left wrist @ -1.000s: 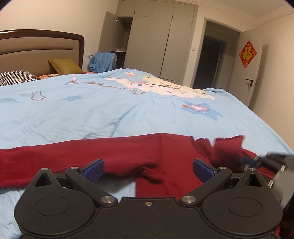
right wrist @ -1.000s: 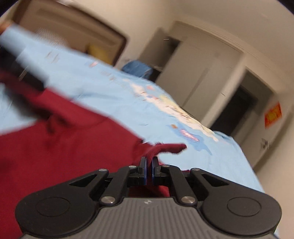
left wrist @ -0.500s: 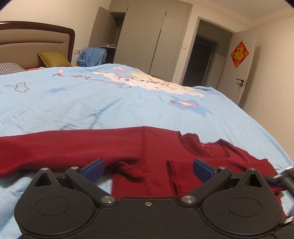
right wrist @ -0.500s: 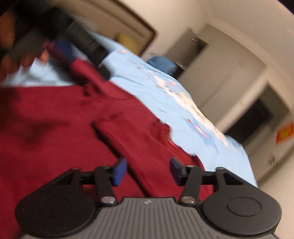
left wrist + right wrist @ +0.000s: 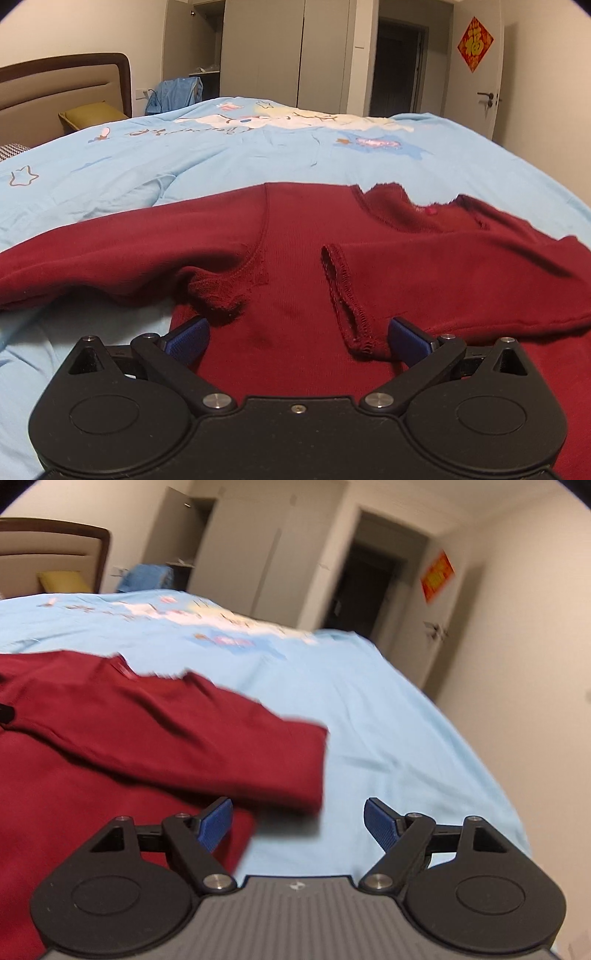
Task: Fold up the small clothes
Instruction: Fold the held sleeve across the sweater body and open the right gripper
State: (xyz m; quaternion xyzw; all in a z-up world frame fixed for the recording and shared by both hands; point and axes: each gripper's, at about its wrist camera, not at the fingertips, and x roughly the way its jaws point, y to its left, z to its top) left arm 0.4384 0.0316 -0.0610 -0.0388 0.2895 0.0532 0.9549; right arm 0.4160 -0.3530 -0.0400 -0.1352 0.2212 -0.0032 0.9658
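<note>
Sweater [image 5: 295, 266], dark red knit, lay flat on the light blue bedspread [image 5: 258, 162]. One sleeve stretched out to the left; the other sleeve [image 5: 461, 280] was folded across the body, its cuff [image 5: 345, 295] resting near the middle. My left gripper [image 5: 297, 338] hovered over the lower body of the garment, jaws spread wide, holding nothing. My right gripper [image 5: 298, 821] sat at the sweater's right edge, over the folded sleeve's end and bare bedspread, jaws likewise wide apart and empty. Right view was blurred.
</note>
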